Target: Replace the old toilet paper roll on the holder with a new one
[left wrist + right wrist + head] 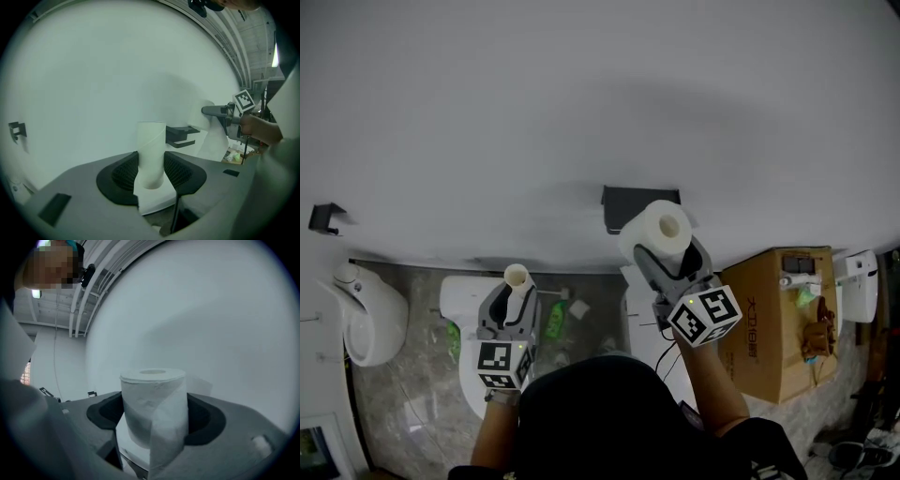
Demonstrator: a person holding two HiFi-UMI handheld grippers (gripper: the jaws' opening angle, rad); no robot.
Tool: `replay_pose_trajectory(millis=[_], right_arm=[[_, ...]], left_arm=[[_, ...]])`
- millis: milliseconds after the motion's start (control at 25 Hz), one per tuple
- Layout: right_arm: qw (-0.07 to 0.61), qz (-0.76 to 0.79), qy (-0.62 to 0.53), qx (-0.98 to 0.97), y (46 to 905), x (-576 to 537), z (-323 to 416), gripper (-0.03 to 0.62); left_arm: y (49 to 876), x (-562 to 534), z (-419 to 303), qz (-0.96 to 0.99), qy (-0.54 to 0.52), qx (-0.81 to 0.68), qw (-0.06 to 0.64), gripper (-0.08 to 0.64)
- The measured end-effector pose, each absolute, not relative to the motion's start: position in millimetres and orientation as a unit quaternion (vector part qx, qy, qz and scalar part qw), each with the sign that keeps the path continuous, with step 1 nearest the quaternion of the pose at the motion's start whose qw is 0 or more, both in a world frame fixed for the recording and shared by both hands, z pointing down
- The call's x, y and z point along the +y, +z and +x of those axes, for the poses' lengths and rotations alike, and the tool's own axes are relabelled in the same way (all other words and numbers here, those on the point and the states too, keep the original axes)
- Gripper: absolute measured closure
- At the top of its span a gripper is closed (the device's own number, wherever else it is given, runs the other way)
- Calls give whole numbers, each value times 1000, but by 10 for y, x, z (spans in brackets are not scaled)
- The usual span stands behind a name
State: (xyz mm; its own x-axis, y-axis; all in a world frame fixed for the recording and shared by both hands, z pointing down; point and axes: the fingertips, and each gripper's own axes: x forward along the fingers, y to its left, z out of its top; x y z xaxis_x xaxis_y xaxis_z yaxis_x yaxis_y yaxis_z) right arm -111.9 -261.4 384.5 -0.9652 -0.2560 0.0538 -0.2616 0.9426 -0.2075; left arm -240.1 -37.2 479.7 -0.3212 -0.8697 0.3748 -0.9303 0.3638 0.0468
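A: Head view first. Where's the holder (639, 202)?
B: It's the dark bracket on the white wall (581, 112). The right gripper (672, 255) holds the new roll (656, 231) just below it, and the roll's top overlaps the holder's lower edge.
A: And the old one?
B: The empty tube (517, 277) stands upright in the left gripper (514, 302), lower than the holder and well to its left.
A: Left gripper view?
B: Both pads pinch the tube's lower half. The holder shows just right of the tube, farther off.
A: Right gripper view?
B: The jaws clamp the new roll's sides. A loose sheet hangs down its front, with plain wall behind.
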Motion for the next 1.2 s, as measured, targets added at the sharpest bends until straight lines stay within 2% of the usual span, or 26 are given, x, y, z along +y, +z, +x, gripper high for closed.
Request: replay_pose_trajectory(millis=[360, 920, 1200], right_arm=[[23, 168, 54, -984, 3584, -3008, -1356, 212], [94, 210, 7, -973, 4007, -3290, -1646, 212], [92, 215, 17, -972, 4109, -3332, -1684, 210]], left_arm=[[4767, -334, -2491, 546, 82, -818, 162, 378], [4843, -343, -2554, 540, 86, -818, 180, 377], [4838, -328, -2590, 534, 83, -822, 179, 377]])
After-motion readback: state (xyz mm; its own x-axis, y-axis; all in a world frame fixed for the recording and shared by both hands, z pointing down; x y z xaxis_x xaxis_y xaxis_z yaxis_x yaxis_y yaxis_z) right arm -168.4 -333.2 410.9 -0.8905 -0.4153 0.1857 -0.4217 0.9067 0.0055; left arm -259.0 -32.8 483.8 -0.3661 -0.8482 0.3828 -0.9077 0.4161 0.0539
